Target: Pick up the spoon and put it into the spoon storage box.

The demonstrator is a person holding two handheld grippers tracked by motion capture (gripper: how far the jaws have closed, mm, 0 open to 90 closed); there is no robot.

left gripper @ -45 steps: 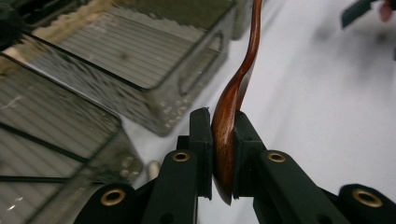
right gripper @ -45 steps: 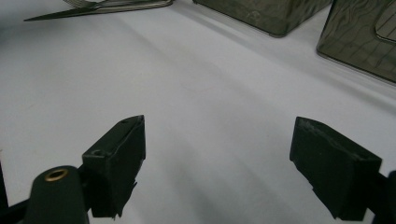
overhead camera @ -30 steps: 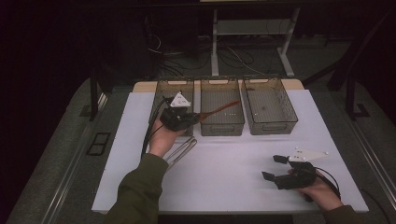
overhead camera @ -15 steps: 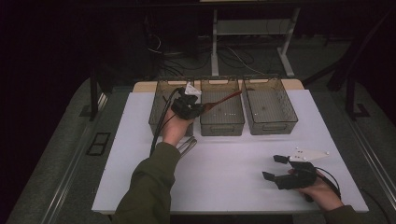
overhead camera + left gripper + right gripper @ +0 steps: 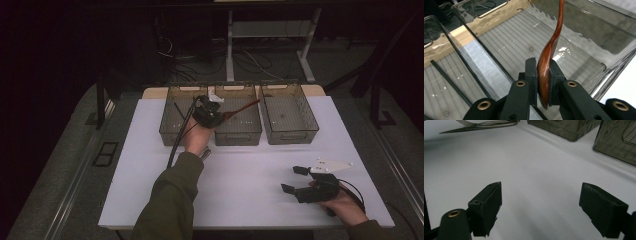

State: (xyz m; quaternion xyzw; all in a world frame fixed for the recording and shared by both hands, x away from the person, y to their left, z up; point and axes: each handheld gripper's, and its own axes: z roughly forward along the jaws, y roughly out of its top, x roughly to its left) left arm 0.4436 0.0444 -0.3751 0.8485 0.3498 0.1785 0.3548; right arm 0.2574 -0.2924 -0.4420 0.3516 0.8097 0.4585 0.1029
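The wooden spoon [image 5: 550, 50] is clamped between the left tongs [image 5: 541, 77] and hangs over the middle bin [image 5: 240, 131], between the left bin [image 5: 172, 125] and the right bin [image 5: 290, 122]. A fork [image 5: 486, 123] lies on the table [image 5: 250, 175] near the bins. Since the earlier frame the left hand has carried the spoon from the left bin toward the middle one; the right tongs [image 5: 295, 180] stay wide open, holding nothing, low on the table.

Reddish-brown, glossy wooden spoon [image 5: 549, 53] between the matt black pads of the left gripper [image 5: 541, 82], whose jaw arms carry brass-coloured rivet rings. Just beyond the fingertips, the middle bin [image 5: 584, 37] is clear and smoke-tinted, its floor ribbed in fine parallel lines; a thin black rod [image 5: 451, 83] lies in the neighbouring bin. The right gripper [image 5: 541, 207] has black jaws over a plain white tabletop [image 5: 536, 170]; silver-grey cutlery [image 5: 481, 126] lies far ahead of its fingertips.
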